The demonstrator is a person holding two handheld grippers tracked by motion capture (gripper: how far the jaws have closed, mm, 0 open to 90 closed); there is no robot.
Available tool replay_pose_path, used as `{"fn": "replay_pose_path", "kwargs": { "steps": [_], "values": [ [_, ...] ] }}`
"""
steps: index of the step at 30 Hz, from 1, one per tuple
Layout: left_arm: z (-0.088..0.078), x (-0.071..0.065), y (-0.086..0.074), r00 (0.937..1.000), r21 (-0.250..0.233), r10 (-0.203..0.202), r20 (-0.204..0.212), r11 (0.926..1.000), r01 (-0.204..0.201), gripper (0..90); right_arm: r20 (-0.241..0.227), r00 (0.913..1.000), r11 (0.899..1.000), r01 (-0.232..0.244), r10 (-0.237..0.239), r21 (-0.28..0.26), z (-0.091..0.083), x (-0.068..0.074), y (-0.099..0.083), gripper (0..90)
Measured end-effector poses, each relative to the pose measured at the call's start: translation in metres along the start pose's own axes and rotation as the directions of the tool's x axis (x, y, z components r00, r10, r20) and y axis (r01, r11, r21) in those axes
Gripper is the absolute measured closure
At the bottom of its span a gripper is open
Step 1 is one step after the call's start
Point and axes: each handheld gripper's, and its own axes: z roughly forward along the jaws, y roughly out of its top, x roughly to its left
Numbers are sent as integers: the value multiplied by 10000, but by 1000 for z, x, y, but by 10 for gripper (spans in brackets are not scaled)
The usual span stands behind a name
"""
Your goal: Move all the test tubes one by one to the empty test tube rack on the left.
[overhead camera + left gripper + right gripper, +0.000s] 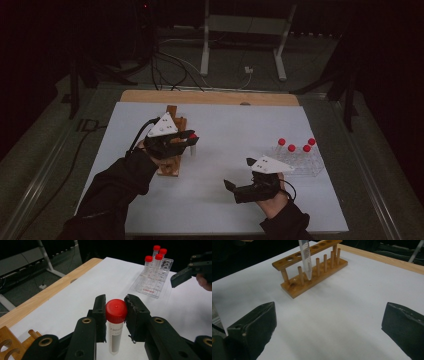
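Note:
My left gripper point(115, 311) is shut on a clear test tube with a red cap point(115, 310), held upright by its cap just above the white sheet. In the high view that gripper point(190, 140) hovers beside the wooden tube rack point(172, 165). In the right gripper view the tube point(305, 258) hangs with its pointed tip in front of the wooden rack point(312, 267). My right gripper point(328, 327) stands open over bare sheet with nothing between its jaws; the high view has it point(235, 186) near the front right.
A clear plastic rack point(300, 160) with several red-capped tubes point(156, 255) stands at the right of the white sheet point(225, 150). A wooden table edge point(210, 97) runs along the back. Metal stand legs and cables lie on the floor beyond.

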Motion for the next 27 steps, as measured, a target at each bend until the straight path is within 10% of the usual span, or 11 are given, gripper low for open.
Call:
{"fn": "replay_pose_path", "kwargs": {
  "steps": [27],
  "values": [
    [-9, 49, 22, 9849, -267, -710, -1579, 9974, 676, 721, 5, 10000, 9998, -9, 9, -209, -4, -1, 1, 11]
  ]
}}
